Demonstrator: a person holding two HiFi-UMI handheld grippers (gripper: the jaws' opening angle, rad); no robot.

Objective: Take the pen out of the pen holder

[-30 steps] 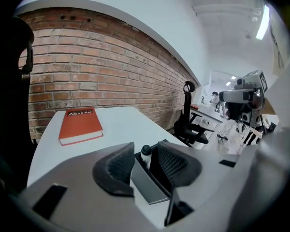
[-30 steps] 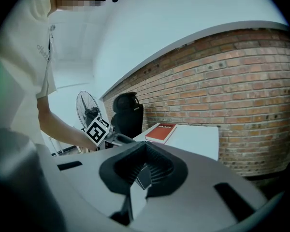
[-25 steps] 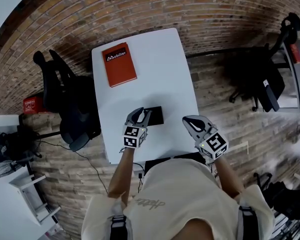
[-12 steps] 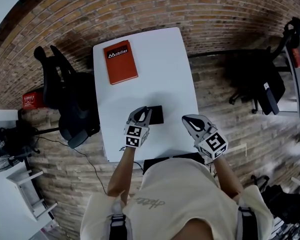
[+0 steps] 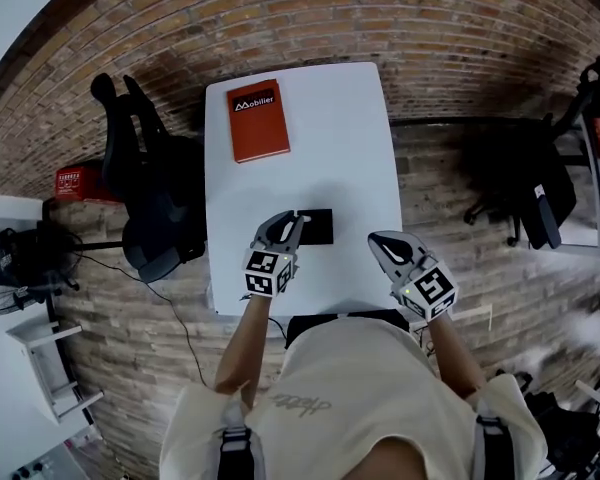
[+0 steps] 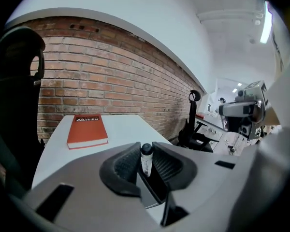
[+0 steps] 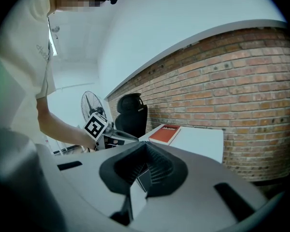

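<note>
A pen (image 6: pixel 146 159) with a black cap and white body stands upright between the pads of my left gripper (image 6: pixel 146 147), which is shut on it. These jaws have just been closing with the pen between them. Its lower end still reaches down into the black pen holder (image 6: pixel 153 186), a flat black box on the white table (image 5: pixel 330 158). In the head view the left gripper (image 5: pixel 297 219) sits at the holder's (image 5: pixel 318 227) left end. My right gripper (image 5: pixel 382 240) hangs shut and empty off the table's right edge, its pads (image 7: pixel 157 166) meeting at the tips.
A red book (image 5: pixel 258 120) lies at the table's far end, also visible from the left gripper (image 6: pixel 86 130). A black office chair (image 5: pixel 150 208) stands left of the table and another (image 5: pixel 530 183) to the right. The floor around is brick.
The left jaws went from wide around the pen to shut on it, and the gripper rose a little with the pen. The right gripper kept still.
</note>
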